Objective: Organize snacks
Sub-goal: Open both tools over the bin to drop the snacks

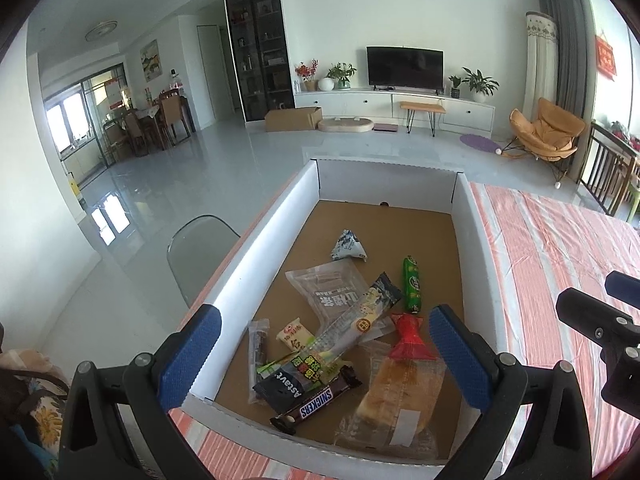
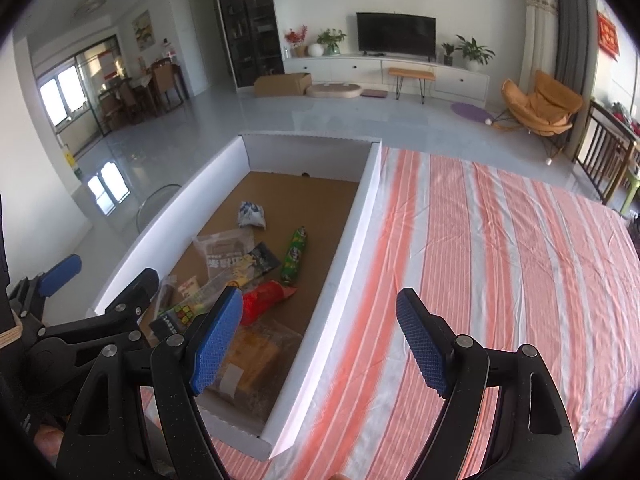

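Observation:
A white-walled cardboard box on the striped tablecloth holds several snacks: a Snickers bar, a bagged bread loaf, a red packet, a green packet, a black Astavt pouch and a clear wrapped bar. My left gripper is open and empty, above the box's near end. My right gripper is open and empty over the box's right wall, with the box to its left. The red packet and green packet show there too.
The striped orange and white cloth covers the table to the right of the box. A grey chair stands left of the table. Beyond is open floor, a TV unit and an orange lounge chair.

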### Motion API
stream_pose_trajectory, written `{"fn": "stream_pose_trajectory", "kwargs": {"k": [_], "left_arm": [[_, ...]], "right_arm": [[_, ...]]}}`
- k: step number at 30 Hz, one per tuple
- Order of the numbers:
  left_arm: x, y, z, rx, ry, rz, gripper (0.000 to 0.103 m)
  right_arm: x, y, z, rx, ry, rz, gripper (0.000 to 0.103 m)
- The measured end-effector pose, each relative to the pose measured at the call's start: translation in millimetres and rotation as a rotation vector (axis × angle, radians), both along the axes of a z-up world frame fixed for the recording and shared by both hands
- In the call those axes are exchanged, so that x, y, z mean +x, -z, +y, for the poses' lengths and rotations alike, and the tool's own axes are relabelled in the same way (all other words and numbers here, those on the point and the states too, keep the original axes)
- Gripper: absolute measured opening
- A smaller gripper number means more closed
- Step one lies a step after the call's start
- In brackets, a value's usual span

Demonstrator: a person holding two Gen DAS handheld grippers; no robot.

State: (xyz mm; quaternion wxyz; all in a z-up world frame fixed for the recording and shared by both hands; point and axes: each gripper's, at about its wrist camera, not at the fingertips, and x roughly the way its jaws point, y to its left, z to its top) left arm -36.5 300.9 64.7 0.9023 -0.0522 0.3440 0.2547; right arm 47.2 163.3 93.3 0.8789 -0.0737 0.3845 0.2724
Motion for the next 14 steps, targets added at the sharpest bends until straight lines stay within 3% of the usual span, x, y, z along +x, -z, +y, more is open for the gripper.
{"fn": "stream_pose_trajectory", "kwargs": {"k": [5, 11, 14], "left_arm": [[0.0, -0.4, -3.4, -0.006, 0.007, -0.008, 0.103], [-3.9, -0.1, 6.1, -0.109, 0.002, -0.009, 0.103], [-4.4, -0.4, 2.5, -0.088, -0.003, 0.0, 0.103]], "right_arm": [[-0.7, 3.3, 0.1, -0.005, 0.001, 0.005, 0.082], [-2.7, 1.5, -0.1, -0.004, -0.004, -0.001, 0.082], [-2.7, 1.6, -0.6, -0.003, -0.009, 0.0, 0.082]]}}
